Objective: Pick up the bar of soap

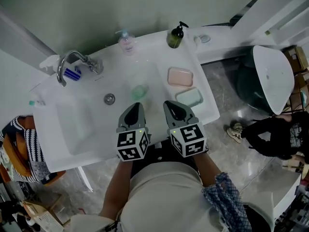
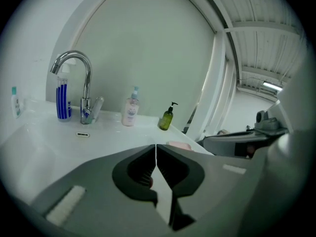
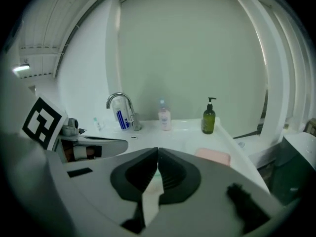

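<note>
Head view puts the pink bar of soap flat on the white desk, on the strip to the right of the basin. Just nearer the person lies a paler, greenish-white piece of much the same shape; whether that is a second bar or a dish I cannot tell from here. Both sit ahead of the right tongs and off to their right, the pale piece near the tip and the pink bar farther away, neither touched.

The right tongs are pressed together with nothing between them. In the right gripper view the pink bar shows to the right of the closed jaws. The left tongs hang beside them over the basin's front edge, likewise closed and empty, farther from the soap.

A small green round thing lies in the basin just ahead of the left tongs. At the back stand a tap, a clear pinkish bottle and an olive pump bottle.
</note>
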